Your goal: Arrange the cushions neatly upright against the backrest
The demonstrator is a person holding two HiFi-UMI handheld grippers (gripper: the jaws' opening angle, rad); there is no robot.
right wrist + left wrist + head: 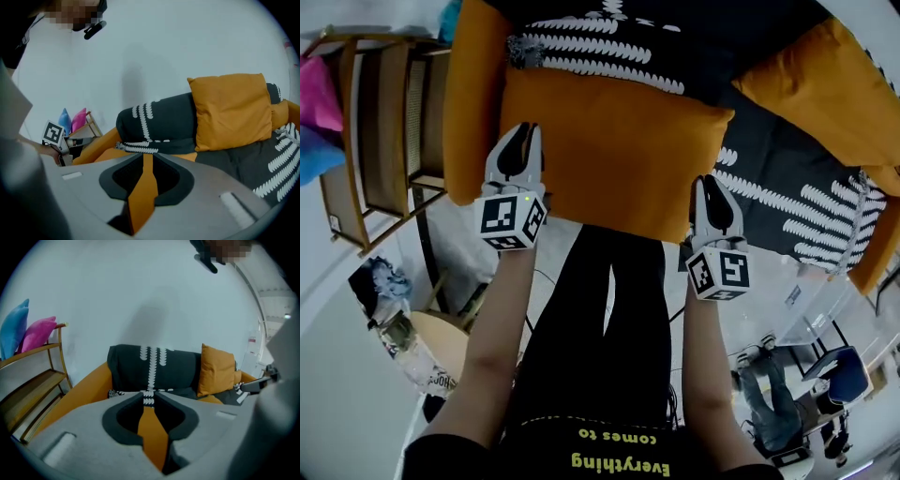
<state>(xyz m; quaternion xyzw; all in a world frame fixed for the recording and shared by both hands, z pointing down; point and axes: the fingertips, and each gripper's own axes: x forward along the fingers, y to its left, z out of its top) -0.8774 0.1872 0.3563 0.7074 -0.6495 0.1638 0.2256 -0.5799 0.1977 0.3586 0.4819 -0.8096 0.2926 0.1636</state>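
An orange cushion [609, 150] lies flat on the sofa seat, its near edge toward me. My left gripper [525, 131] is at that edge's left corner and my right gripper [705, 183] at its right corner. In the left gripper view the left gripper [149, 401] has its jaws slightly apart, with orange fabric showing in the narrow gap. The right gripper [146, 157] looks the same. A second orange cushion [232, 110] [216, 369] [820, 84] stands upright against the backrest. A black cushion with a white leaf pattern [152, 369] [157, 124] [609, 37] leans beside it.
The sofa's orange armrest [473, 94] runs along the left. Past it stands a wooden shelf rack [384, 131] [33, 380] with pink [37, 333] and blue [14, 329] soft things on top. A black patterned throw [787, 202] covers the seat on the right. A blue chair [844, 370] stands on the floor.
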